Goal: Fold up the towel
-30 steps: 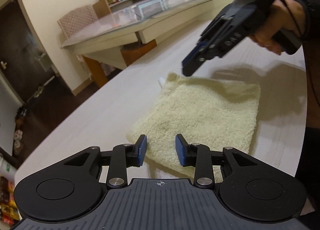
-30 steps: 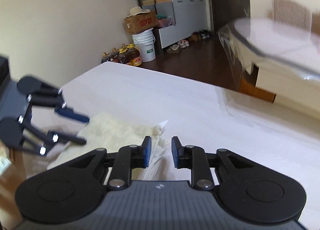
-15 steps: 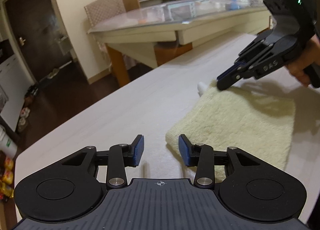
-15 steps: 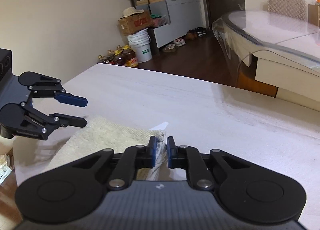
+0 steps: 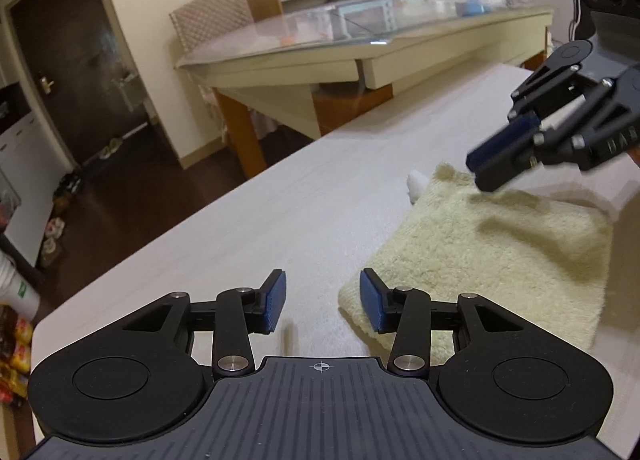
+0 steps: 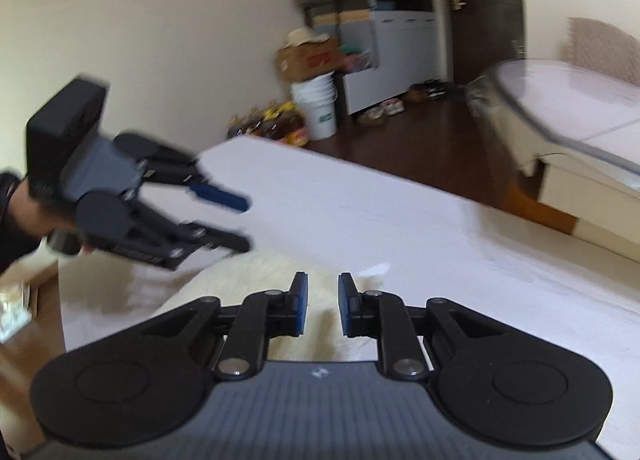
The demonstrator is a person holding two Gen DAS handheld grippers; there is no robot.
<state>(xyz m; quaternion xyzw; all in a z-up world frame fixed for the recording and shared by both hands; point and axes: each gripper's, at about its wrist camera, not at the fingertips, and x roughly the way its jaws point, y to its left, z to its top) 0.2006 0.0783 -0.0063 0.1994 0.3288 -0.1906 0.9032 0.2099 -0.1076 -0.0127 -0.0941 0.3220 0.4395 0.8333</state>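
A pale yellow towel (image 5: 492,256) lies folded flat on the white table (image 5: 280,220); a white label sticks out at its far corner. My left gripper (image 5: 322,304) is open and empty, just left of the towel's near corner. My right gripper (image 6: 323,302) is open a little and empty, above the towel's far corner (image 6: 256,272). In the left wrist view the right gripper (image 5: 496,160) hovers above the towel's far edge. In the right wrist view the left gripper (image 6: 236,222) is raised above the table, open.
A glass-topped table (image 5: 360,40) with a chair (image 5: 212,20) stands beyond the white table's far edge. A bucket (image 6: 316,108), bottles and a box stand on the dark floor by the wall. The table's left edge (image 5: 132,256) drops to the floor.
My right gripper shut near the towel's far corner, then opened a little and lifted off it. My left gripper moved left off the towel and rose. The towel stays flat.
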